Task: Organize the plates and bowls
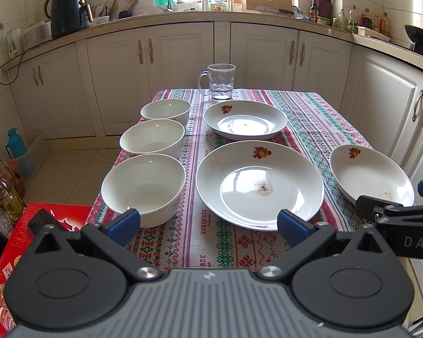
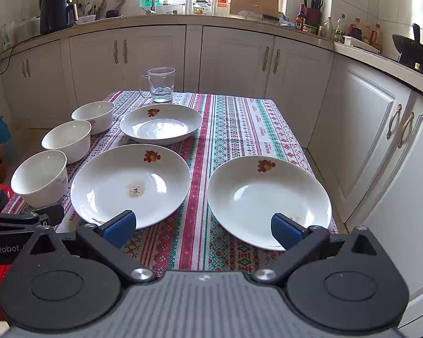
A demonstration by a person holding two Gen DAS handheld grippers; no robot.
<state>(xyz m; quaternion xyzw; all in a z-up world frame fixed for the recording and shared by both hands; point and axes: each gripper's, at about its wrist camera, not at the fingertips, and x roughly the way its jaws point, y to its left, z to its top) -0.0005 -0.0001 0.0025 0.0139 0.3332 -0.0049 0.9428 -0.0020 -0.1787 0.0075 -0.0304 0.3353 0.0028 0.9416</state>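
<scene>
Since nothing is stacked yet, the crockery lies spread in singles across the tablecloth (image 1: pixel 304 118), each piece free to be lifted.

Plates, three: near plate (image 1: pixel 259 184), crumbs at its centre, straight ahead of my left gripper (image 1: pixel 208 226); far plate (image 1: pixel 244 119) behind it; right plate (image 2: pixel 269 200), alone toward the table's right edge, just ahead of my right gripper (image 2: pixel 203 226). All carry a fruit motif on the rim.

Bowls, three: near bowl (image 1: pixel 143 188), middle bowl (image 1: pixel 152 138), far bowl (image 1: pixel 165 111), in a file down the left edge, neighbours almost touching, none nested.

Grippers, two: both with fingers spread wide and holding nothing, poised short of the near rims. My guess is that like goes with like, so the lone right plate looks the natural first pick.

Other: one glass mug (image 1: pixel 220 81), upright at the far end, a little water in it; kitchen counter (image 1: pixel 183 15) and cabinets beyond.
</scene>
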